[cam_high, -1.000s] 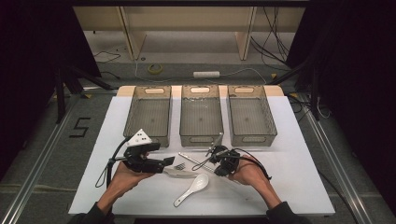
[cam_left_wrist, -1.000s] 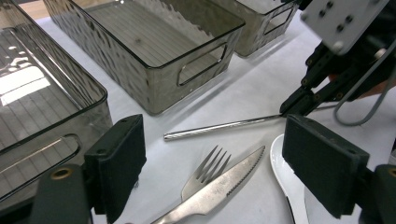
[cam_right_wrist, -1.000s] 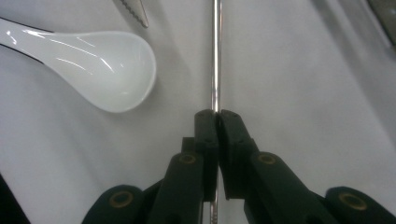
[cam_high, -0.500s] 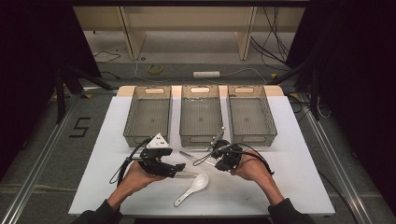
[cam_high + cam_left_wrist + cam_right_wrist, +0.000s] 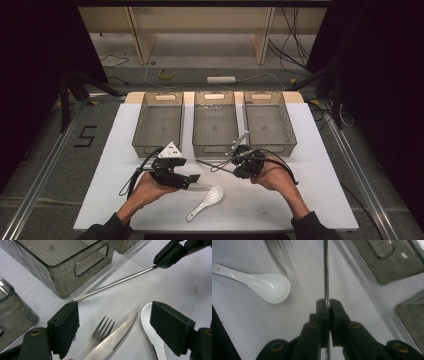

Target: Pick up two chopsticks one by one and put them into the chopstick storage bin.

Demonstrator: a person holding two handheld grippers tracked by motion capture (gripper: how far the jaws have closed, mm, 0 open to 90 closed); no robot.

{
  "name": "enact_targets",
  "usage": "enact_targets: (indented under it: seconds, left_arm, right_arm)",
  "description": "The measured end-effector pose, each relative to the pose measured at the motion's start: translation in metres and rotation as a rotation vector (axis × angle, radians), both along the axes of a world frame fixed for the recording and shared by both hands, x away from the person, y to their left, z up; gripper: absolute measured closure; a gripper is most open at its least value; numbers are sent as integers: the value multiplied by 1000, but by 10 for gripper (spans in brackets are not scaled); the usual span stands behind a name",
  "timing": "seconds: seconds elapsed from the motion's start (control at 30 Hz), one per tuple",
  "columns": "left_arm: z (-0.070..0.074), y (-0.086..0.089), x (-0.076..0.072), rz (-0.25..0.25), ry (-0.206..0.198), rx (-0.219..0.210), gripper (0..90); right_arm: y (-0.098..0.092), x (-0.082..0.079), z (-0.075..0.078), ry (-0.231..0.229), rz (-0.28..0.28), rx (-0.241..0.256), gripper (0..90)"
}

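From above, a white table (image 5: 325, 200) carries three grey bins (image 5: 215, 122); a white spoon (image 5: 206, 201) lies between two hands. In the left gripper view, the left gripper (image 5: 113, 326) gapes over a fork (image 5: 98, 336) and serrated knife (image 5: 116, 340). In the right gripper view, the right gripper (image 5: 327, 305) pinches a thin metal rod (image 5: 326, 270) partway along: probably light, stiff, slippery.

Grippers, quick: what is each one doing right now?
Left gripper: open, jaws either side of the fork and knife.
Right gripper: shut on the metal straw.
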State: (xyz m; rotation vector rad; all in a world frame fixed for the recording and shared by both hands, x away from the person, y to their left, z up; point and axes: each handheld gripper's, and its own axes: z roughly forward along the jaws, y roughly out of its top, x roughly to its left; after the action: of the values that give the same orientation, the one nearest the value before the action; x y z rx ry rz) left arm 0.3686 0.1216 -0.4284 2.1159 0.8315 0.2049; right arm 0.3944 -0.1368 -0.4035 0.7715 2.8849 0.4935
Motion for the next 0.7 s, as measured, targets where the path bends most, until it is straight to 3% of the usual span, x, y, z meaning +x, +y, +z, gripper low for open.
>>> enact_targets:
  seconds: [0.4,0.7]
  left_arm:
    - [0,-23,12,-47,-28,23,232]
    - [-6,-33,19,-118,-20,80,253]
  right_arm:
    - [1,-8,17,-31,21,28,877]
    - [2,-16,26,-42,66,43,877]
